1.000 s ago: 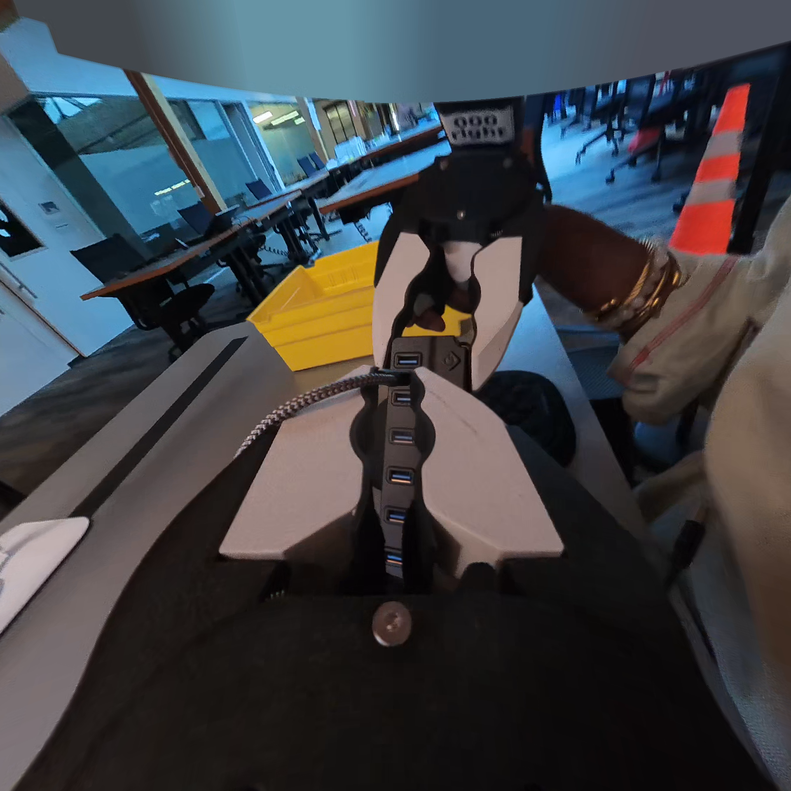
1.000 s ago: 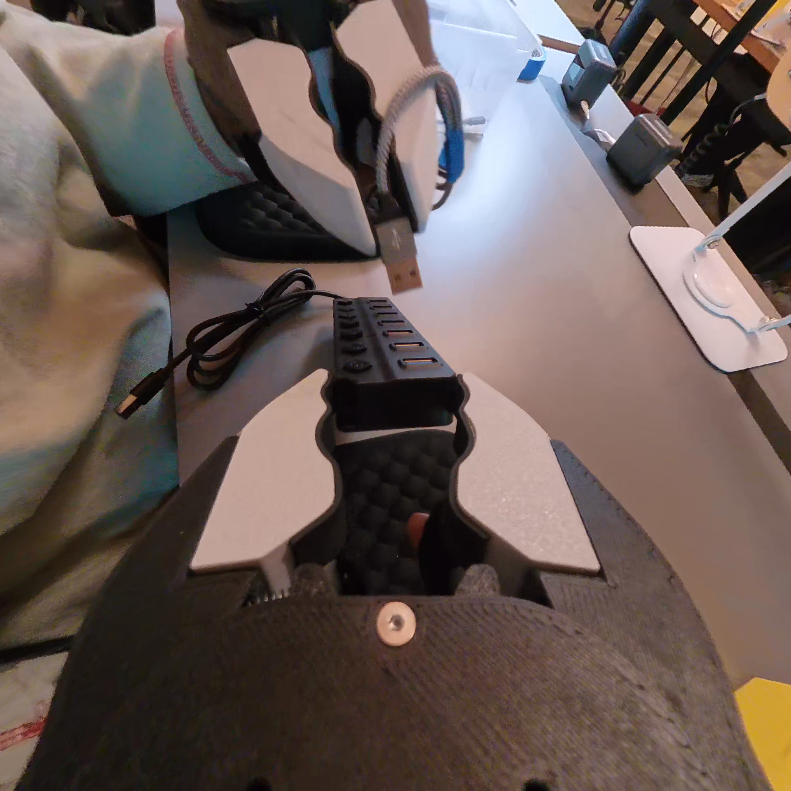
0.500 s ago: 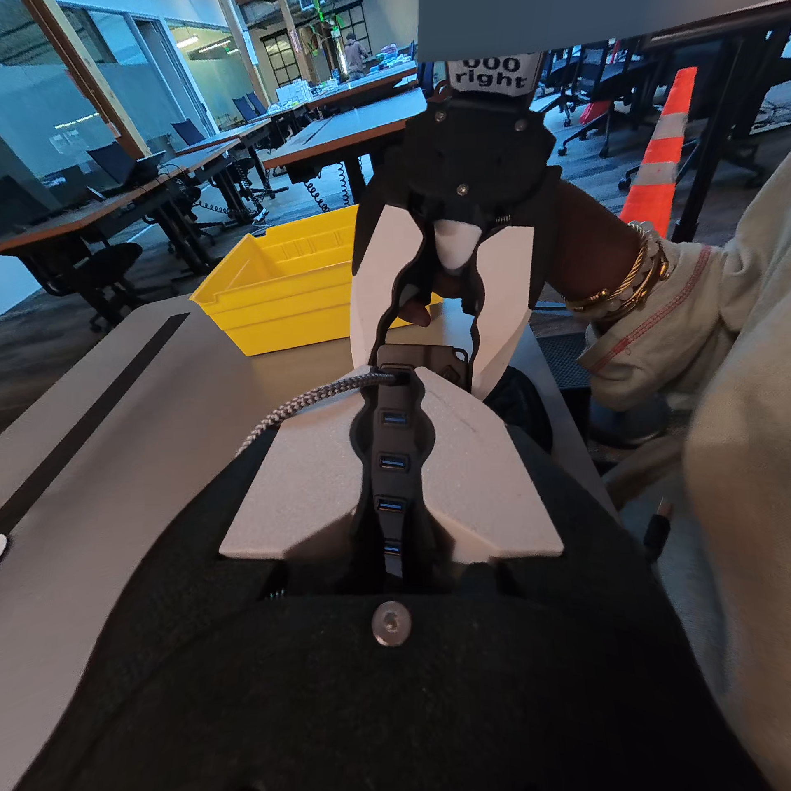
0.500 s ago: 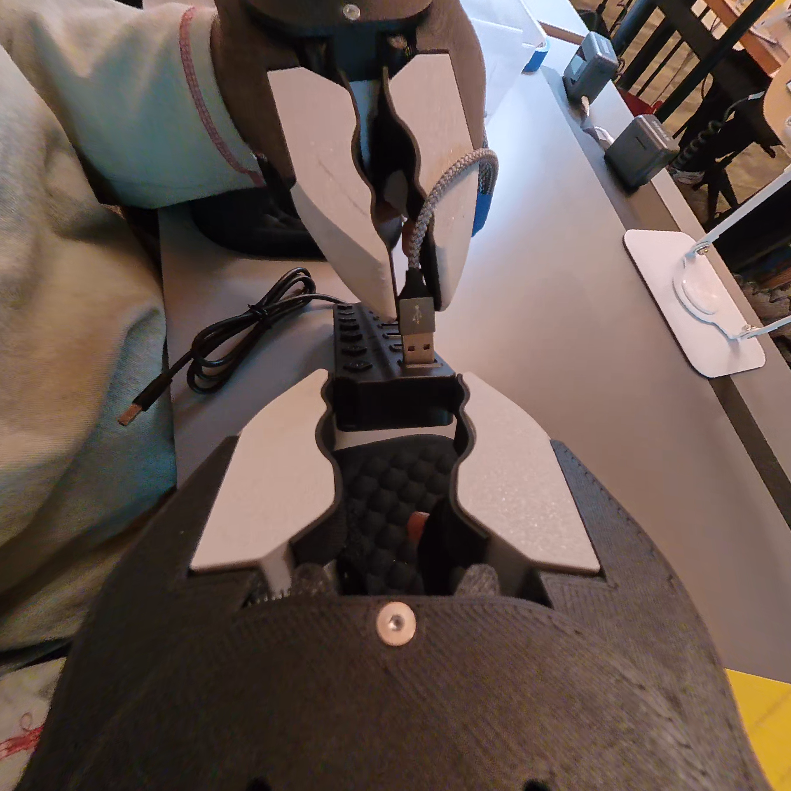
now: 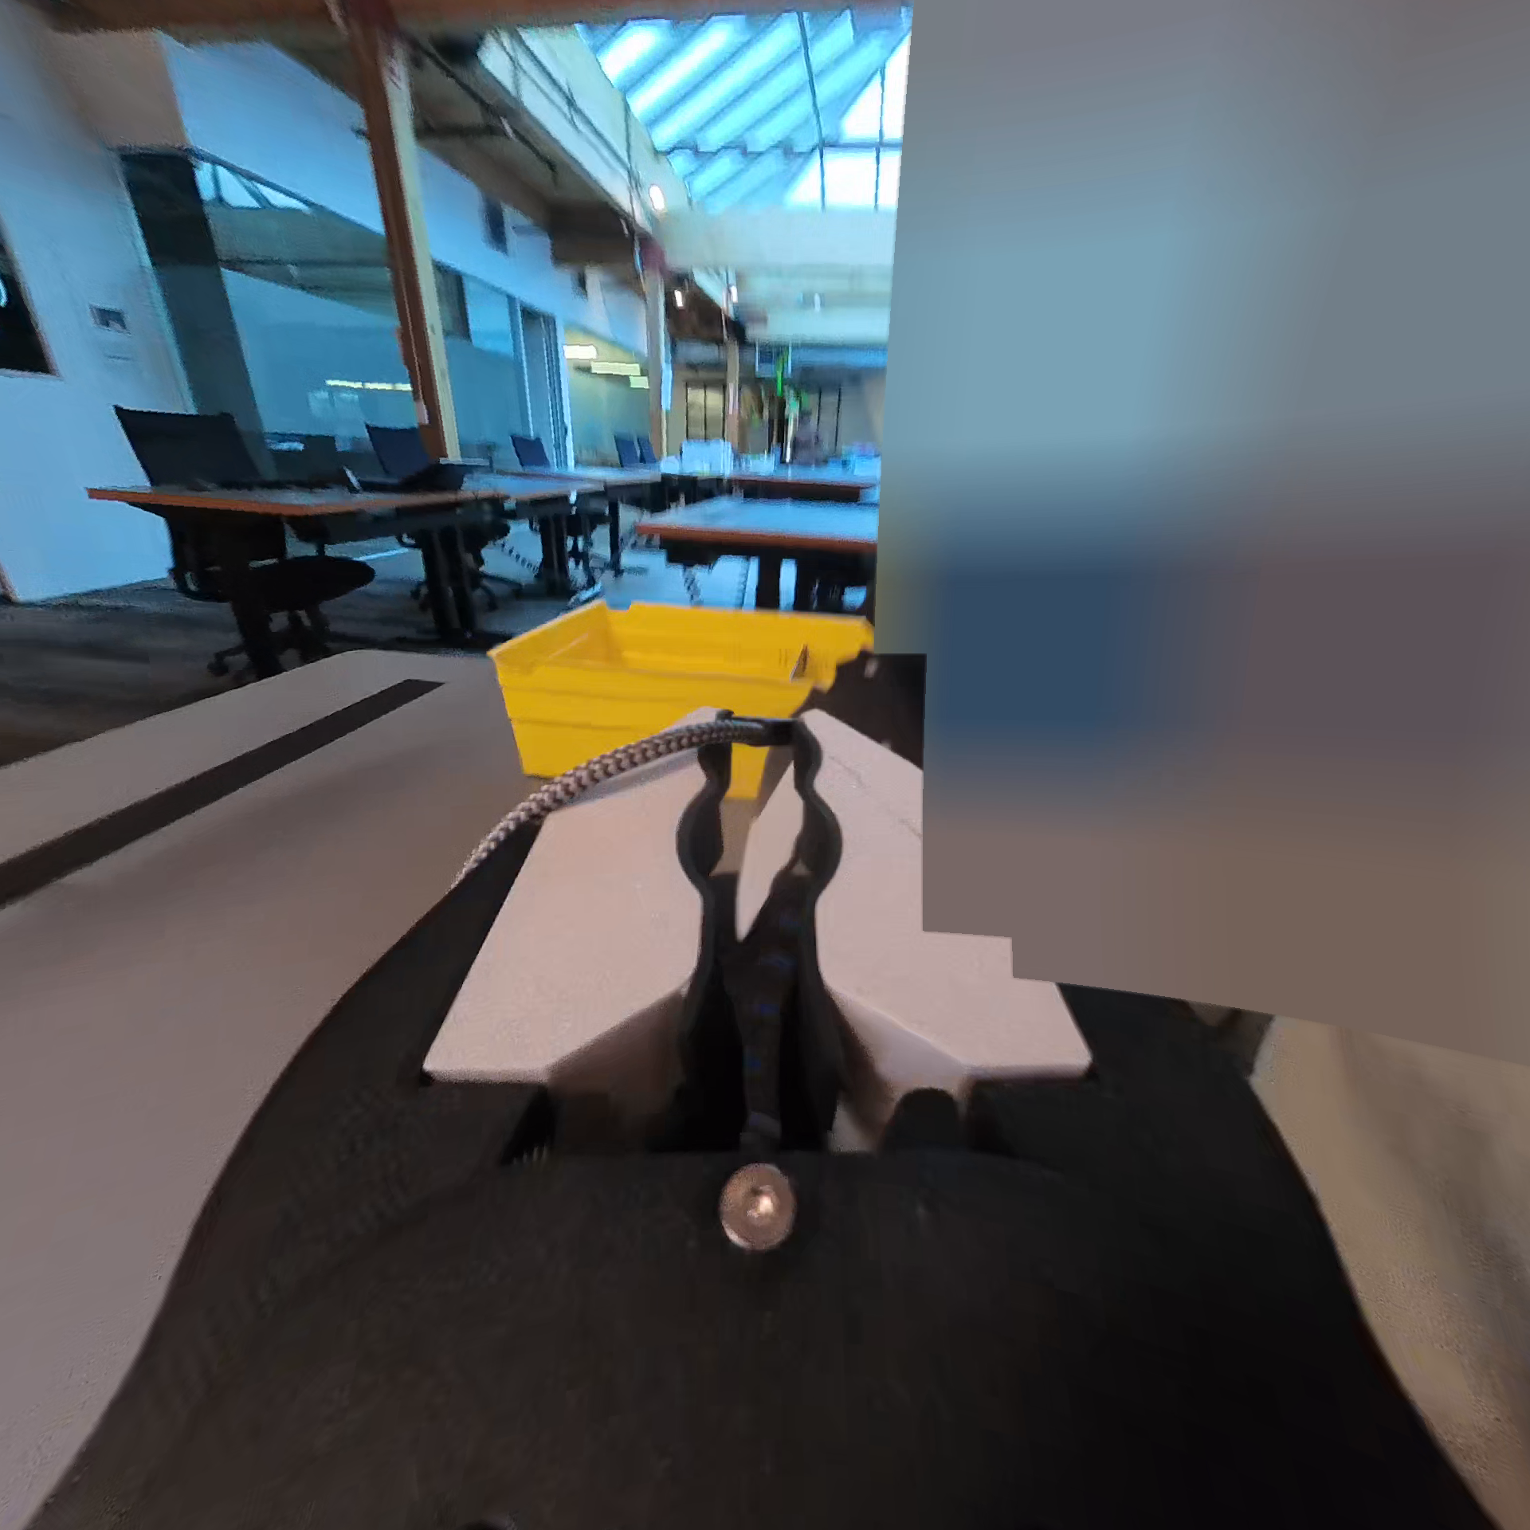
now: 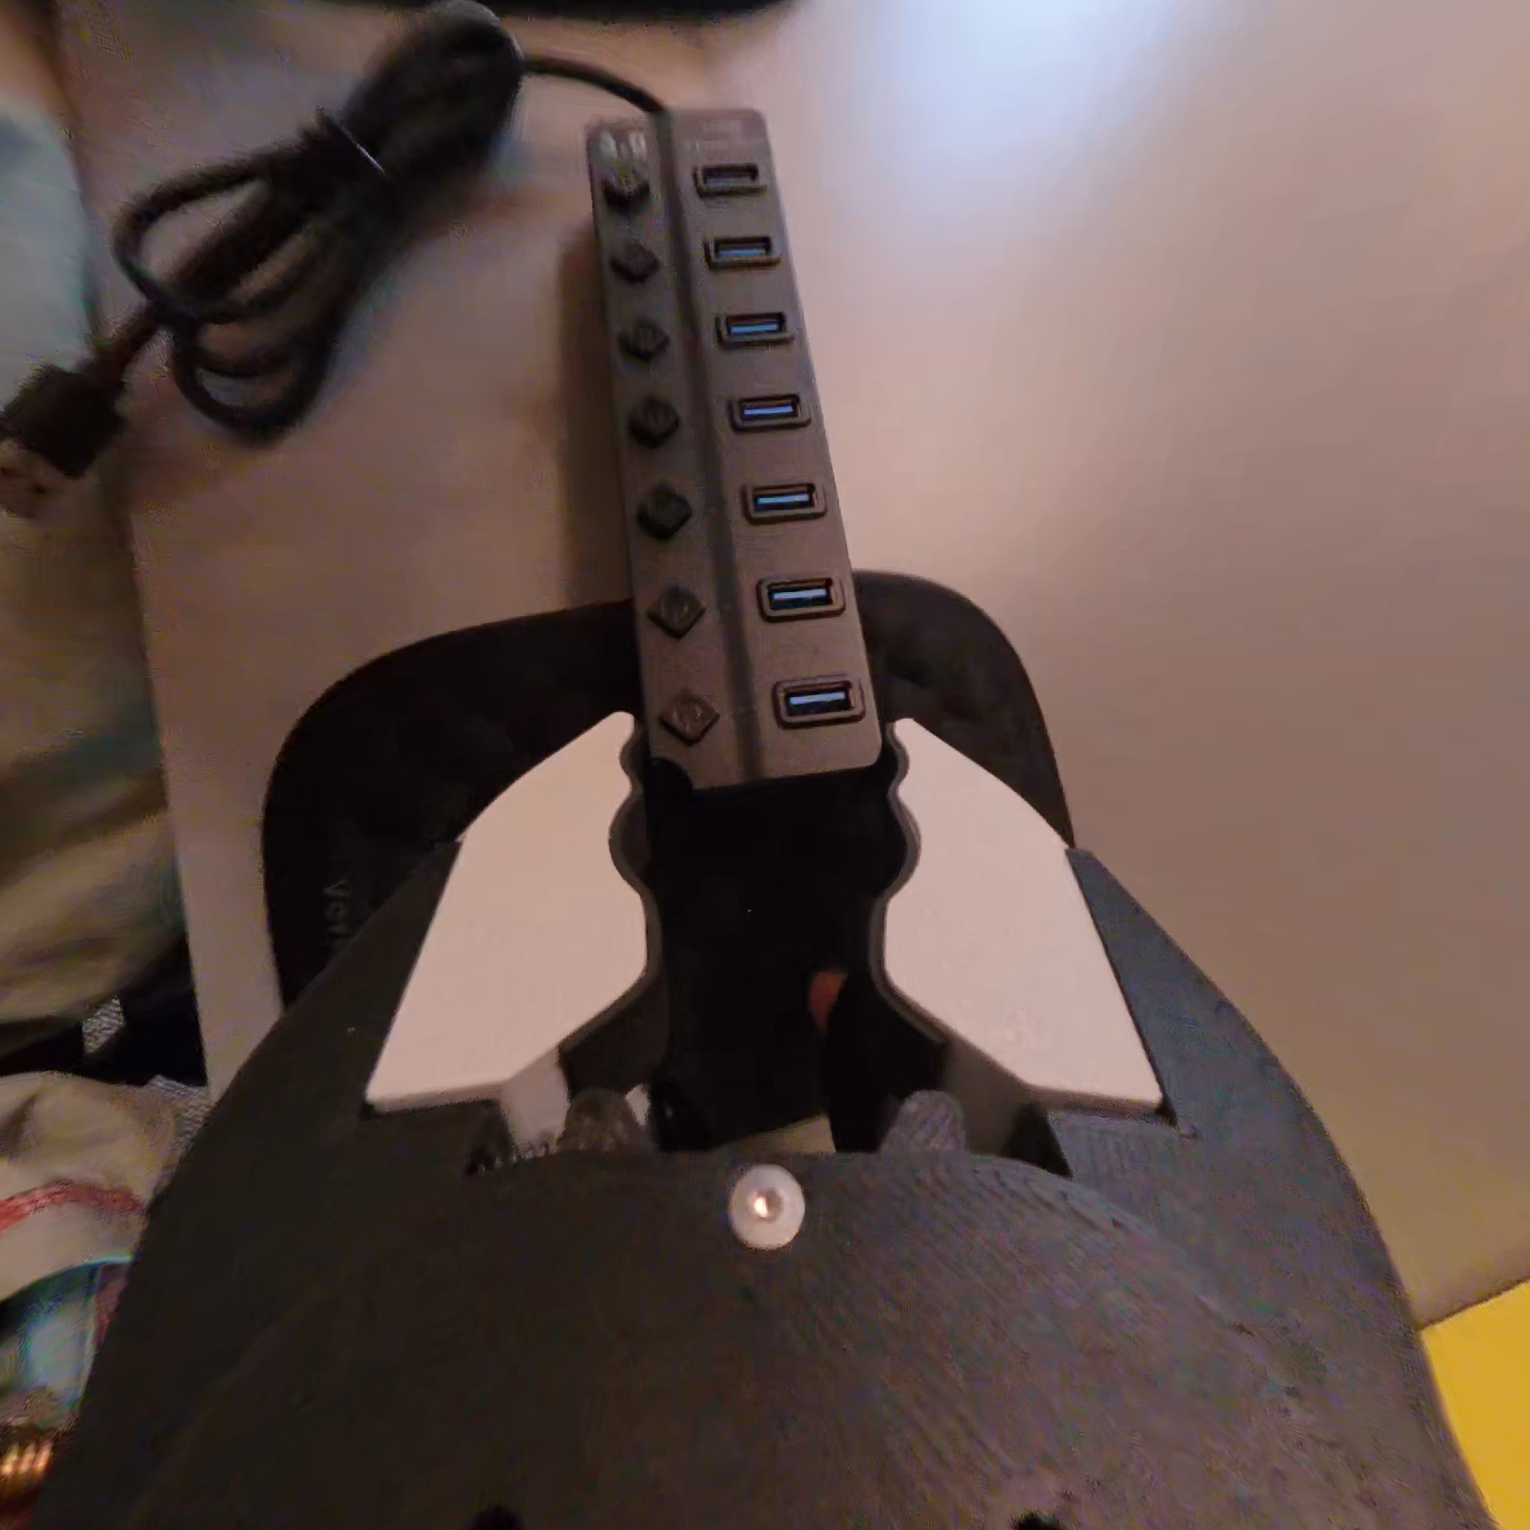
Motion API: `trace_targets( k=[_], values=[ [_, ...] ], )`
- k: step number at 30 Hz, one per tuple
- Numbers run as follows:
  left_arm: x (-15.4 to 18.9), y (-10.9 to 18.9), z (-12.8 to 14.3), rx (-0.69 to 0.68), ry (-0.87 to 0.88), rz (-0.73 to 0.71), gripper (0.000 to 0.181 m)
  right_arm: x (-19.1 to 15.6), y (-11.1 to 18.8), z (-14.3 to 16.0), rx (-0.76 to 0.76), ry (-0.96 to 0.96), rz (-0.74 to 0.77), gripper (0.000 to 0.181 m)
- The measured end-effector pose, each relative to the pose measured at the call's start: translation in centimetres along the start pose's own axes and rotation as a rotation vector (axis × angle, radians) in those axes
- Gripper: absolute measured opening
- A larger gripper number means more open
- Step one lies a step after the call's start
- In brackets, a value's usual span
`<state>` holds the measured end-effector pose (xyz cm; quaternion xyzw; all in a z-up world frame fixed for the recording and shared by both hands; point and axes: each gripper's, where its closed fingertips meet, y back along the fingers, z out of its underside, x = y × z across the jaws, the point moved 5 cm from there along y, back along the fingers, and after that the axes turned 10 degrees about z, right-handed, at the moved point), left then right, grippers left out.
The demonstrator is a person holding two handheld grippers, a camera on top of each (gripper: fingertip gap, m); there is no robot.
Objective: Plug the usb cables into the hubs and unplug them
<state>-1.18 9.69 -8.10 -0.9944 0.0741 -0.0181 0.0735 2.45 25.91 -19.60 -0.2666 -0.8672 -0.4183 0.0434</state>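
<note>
My left gripper (image 5: pixel 757 737) is shut on a grey braided USB cable (image 5: pixel 579 778); the cable runs off to the left from the fingertips and its plug is hidden below them. A dark strip with blue marks, blurred, shows through the gap between the fingers. My right gripper (image 6: pixel 762 745) is shut on the near end of a black USB hub (image 6: pixel 728 464), which reaches away from me over the table (image 6: pixel 1159 497). The hub has a row of several blue ports, all empty, and a row of buttons. The left gripper is not in the right wrist view.
The hub's own black cable (image 6: pixel 240 273) lies bundled at upper left, its plug (image 6: pixel 41 447) at the edge. A black pad (image 6: pixel 464 712) lies under my right gripper. A yellow bin (image 5: pixel 662 679) stands at the table's far end. A pale sleeve (image 6: pixel 74 745) is at left. The grippers' ends are close to 20 cm from one another.
The left gripper with the braided cable has risen from just above the hub's near port and left the right wrist view. The right view now looks more steeply down on the hub.
</note>
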Motion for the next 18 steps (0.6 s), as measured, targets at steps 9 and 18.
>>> trace_targets(
  k=[9, 18],
  values=[
    [0.9, 1.3, -0.2, 0.380, 0.482, 0.174, 0.014, 0.3, 6.5, -11.7, 0.748, 0.469, 0.634, 0.040],
    [1.6, 1.6, 0.4, 0.395, 0.526, 0.220, 0.015, -1.2, 4.8, -15.9, 0.718, 0.626, 0.577, 0.006]
  ],
)
